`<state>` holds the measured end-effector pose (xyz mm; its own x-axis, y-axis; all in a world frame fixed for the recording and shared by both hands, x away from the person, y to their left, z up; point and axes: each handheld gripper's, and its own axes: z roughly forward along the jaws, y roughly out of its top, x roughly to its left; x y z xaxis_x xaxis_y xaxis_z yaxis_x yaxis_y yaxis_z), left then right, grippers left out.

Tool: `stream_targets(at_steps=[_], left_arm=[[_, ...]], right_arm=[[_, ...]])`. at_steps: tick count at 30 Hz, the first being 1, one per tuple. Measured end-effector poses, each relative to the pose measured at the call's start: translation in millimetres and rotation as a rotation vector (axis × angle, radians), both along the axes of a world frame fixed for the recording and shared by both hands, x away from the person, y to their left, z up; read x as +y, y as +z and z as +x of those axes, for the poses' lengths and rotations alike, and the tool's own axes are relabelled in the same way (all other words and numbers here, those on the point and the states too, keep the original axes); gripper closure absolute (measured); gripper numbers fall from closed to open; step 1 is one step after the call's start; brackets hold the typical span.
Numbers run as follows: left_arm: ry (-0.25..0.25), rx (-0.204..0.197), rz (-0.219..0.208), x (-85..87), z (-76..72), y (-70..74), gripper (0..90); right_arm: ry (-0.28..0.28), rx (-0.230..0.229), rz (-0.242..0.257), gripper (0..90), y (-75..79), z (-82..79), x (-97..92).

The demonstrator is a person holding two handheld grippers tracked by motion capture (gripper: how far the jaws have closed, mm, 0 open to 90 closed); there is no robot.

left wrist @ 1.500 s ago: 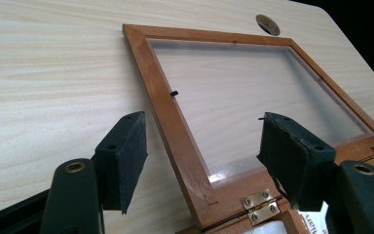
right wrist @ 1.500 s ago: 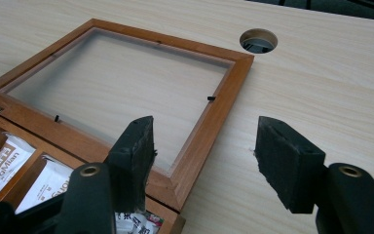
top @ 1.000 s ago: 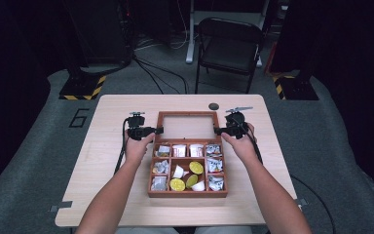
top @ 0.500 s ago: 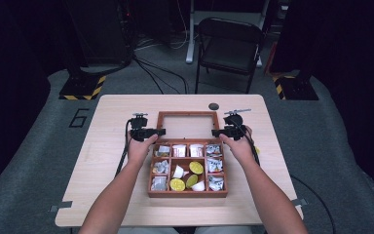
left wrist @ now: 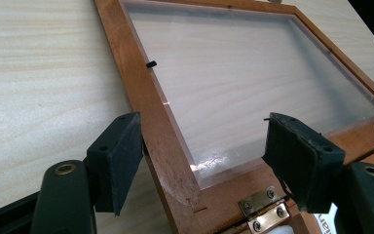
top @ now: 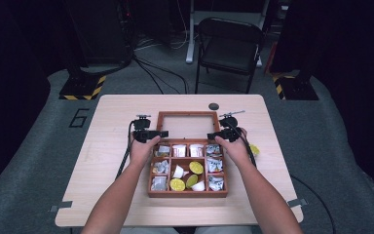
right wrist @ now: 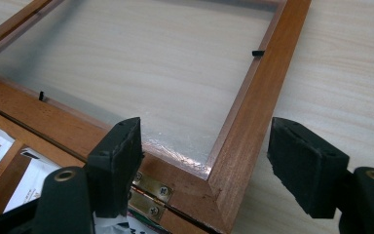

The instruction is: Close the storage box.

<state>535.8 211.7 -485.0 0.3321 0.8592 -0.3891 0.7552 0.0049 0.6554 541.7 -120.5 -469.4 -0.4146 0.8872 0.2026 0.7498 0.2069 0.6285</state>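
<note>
On the wooden table (top: 107,146) in front of me sits the compartment box (top: 187,194), with its hinged lid (top: 185,115) swung fully back and lying flat beyond the compartments. I see a clear pane (left wrist: 233,78) set in the lid's wooden frame, with brass hinges (left wrist: 265,209) joining lid to box.

Left gripper (left wrist: 202,158): I read its jaws as parted wide, having just been opening. They straddle the lid's near left corner, with the frame rail between them. The left pad (left wrist: 121,156) stands just beside the rail's outer edge; contact there I cannot confirm, since the angle is poor. The right pad (left wrist: 297,156) hangs over the pane, clear of the wood.

Right gripper (right wrist: 204,163): I read its jaws as parted wide too, also just opened further. They straddle the lid's near right corner. Neither pad presses on the frame; the outer pad (right wrist: 307,163) sits over bare table.

From the high view, both hands (top: 143,148) rest at the box's rear edge. The compartments hold white packets (top: 215,165) and yellow-green lime pieces (top: 196,167).
</note>
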Motion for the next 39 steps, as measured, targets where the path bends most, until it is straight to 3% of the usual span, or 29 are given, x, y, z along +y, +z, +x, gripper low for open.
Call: stream_targets(at_steps=[19,31,39], left_arm=[[-0.007,0.045,0.012,-1.2,2.8,-9.8,28.2],[0.013,0.063,-0.049,-0.1,4.6,-13.9,27.7],[-0.005,0.068,-0.053,0.0,5.8,-15.0,27.1]], right_arm=[[-0.028,0.039,0.044,25.1,-8.5,5.2,-1.0],[-0.042,0.057,0.089,25.0,-14.4,9.5,-4.3],[-0.039,0.063,0.099,24.4,-16.4,11.6,-5.8]])
